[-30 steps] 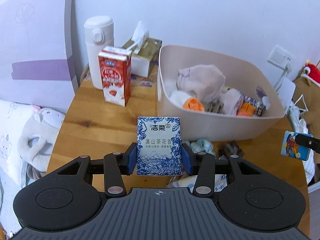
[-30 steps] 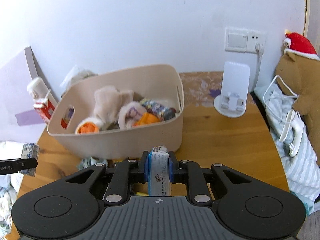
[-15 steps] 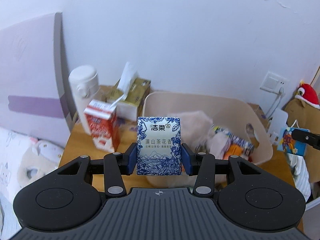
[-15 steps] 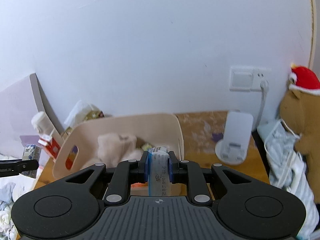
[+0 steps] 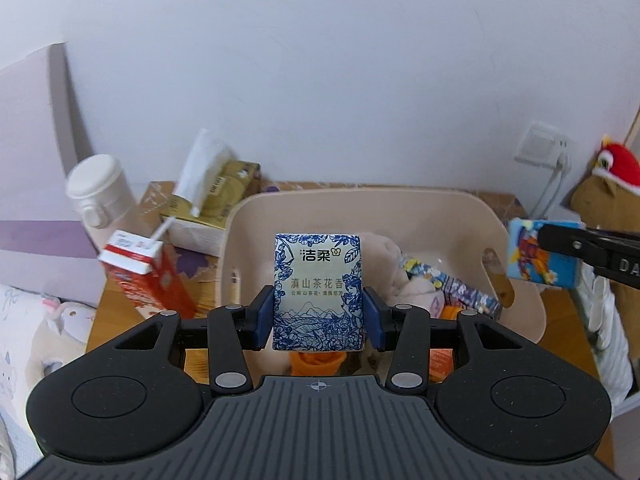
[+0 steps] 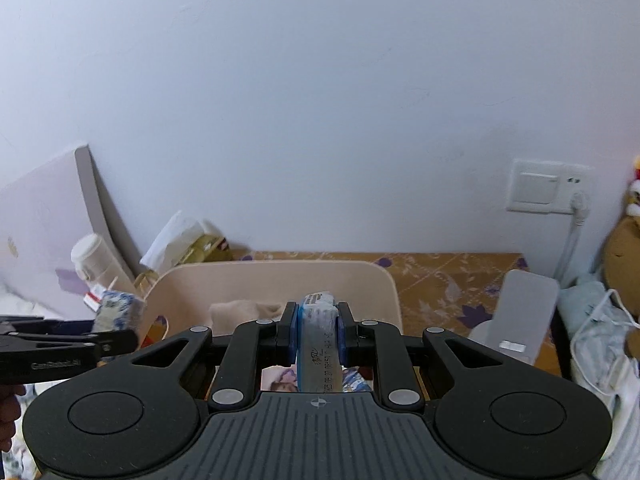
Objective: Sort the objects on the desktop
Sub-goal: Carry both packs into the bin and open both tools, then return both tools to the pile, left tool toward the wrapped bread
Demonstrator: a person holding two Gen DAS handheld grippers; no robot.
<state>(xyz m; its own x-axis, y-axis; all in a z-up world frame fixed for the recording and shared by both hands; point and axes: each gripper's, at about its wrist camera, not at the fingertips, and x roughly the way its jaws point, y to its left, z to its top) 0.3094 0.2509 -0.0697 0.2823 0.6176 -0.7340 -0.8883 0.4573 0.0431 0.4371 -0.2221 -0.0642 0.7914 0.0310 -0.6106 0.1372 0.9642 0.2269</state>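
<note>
My left gripper [image 5: 318, 318] is shut on a blue-and-white tissue pack [image 5: 318, 280] and holds it above the beige bin [image 5: 360, 196], which holds cloths and several small packets. My right gripper [image 6: 318, 334] is shut on a pale blue packet [image 6: 319, 344], seen edge-on, over the same bin [image 6: 280, 270]. The right gripper's packet shows its colourful face at the right of the left wrist view [image 5: 540, 258]. The left gripper's tissue pack shows at the left of the right wrist view [image 6: 118, 308].
A red milk carton [image 5: 146, 278], a white thermos [image 5: 100, 192] and a tissue box [image 5: 212, 200] stand left of the bin. A white phone stand [image 6: 520, 312] and a plush toy [image 5: 608, 200] are to the right. A purple board [image 6: 48, 232] leans on the wall.
Both grippers have risen and moved forward over the bin, still holding their packs. The bin now lies under them instead of ahead.
</note>
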